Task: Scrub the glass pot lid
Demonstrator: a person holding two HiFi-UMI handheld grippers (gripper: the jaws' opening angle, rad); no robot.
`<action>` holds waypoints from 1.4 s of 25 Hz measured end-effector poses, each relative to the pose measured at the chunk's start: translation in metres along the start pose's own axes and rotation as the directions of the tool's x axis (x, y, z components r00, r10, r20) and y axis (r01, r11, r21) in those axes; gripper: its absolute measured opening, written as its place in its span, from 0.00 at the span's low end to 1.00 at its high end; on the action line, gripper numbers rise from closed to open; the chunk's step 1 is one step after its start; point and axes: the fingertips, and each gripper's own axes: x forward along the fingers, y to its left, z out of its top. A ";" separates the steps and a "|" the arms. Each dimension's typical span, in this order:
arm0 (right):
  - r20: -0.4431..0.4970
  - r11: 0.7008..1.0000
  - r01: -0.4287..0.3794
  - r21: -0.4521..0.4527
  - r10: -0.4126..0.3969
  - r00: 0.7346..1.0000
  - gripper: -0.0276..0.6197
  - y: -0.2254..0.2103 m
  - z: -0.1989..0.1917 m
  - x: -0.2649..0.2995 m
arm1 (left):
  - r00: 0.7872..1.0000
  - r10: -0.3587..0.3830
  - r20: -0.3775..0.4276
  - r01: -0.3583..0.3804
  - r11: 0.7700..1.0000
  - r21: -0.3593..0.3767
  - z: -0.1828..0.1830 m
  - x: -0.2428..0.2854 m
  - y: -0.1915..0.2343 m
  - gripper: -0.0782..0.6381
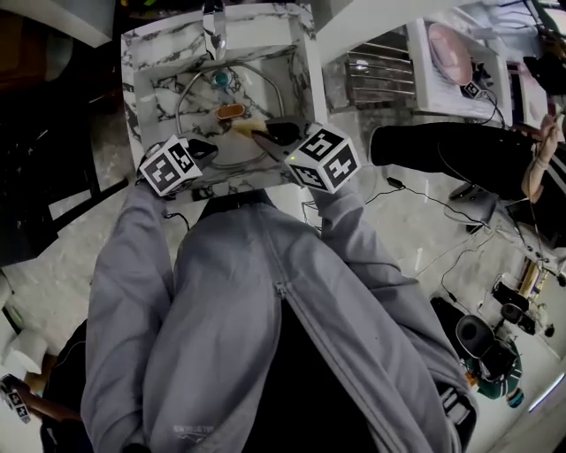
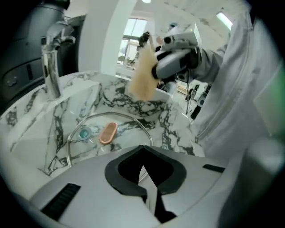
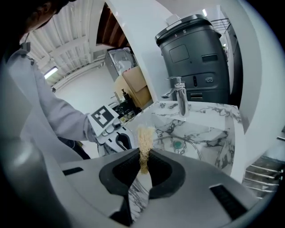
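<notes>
L gripper (image 2: 143, 156): jaws shut tight, nothing betw. them; it sits at the sink's (image 1: 133, 66) near-left edge. R gripper (image 3: 143, 155): jaws clamped on a tan pad (image 3: 144, 138), which sticks up out of them (edge-on in its own view, broadside in the L gripper view). Lid (image 1: 199, 104) lies flat in the marble basin, copper handle (image 1: 230, 111) up, below the faucet (image 1: 214, 26). Pad is held in the air above the lid's near-right side, not touching it. Grippers are near each other but apart. Grey sleeves (image 1: 133, 292) fill the lower head view.
</notes>
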 end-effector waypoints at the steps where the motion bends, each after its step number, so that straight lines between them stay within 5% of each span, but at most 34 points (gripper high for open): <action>1: 0.006 0.999 0.030 0.013 -0.030 1.000 0.13 -0.004 0.000 0.001 | 0.999 0.029 0.032 -0.028 0.999 -0.035 0.006 -0.008 0.003 0.12; 5: 0.039 0.989 0.148 0.030 -0.149 0.988 0.13 -0.011 0.005 0.000 | 0.972 0.169 0.163 -0.138 0.973 -0.182 0.030 -0.044 0.008 0.12; 8: 0.083 0.976 0.216 0.013 -0.216 0.973 0.13 -0.006 0.015 -0.004 | 0.921 0.298 0.250 -0.220 0.929 -0.297 0.046 -0.073 0.011 0.12; 15: 0.266 0.932 0.361 0.004 -0.349 0.899 0.13 0.011 0.061 -0.036 | 0.736 0.562 0.377 -0.332 0.785 -0.523 0.084 -0.144 0.009 0.12; 18: 0.352 0.914 0.404 0.019 -0.385 0.853 0.13 0.021 0.085 -0.057 | 0.651 0.636 0.414 -0.369 0.742 -0.560 0.102 -0.174 0.008 0.12; 25: 0.523 0.872 0.489 0.036 -0.434 0.734 0.13 0.047 0.129 -0.108 | 0.479 0.708 0.518 -0.474 0.706 -0.527 0.155 -0.230 -0.014 0.12; 30: 0.628 0.863 0.503 0.053 -0.420 0.655 0.13 0.067 0.157 -0.145 | 0.404 0.696 0.594 -0.485 0.714 -0.506 0.184 -0.258 -0.033 0.12; 35: 0.704 0.829 0.560 0.012 -0.404 0.584 0.13 0.081 0.175 -0.167 | 0.311 0.709 0.633 -0.530 0.682 -0.504 0.202 -0.285 -0.047 0.12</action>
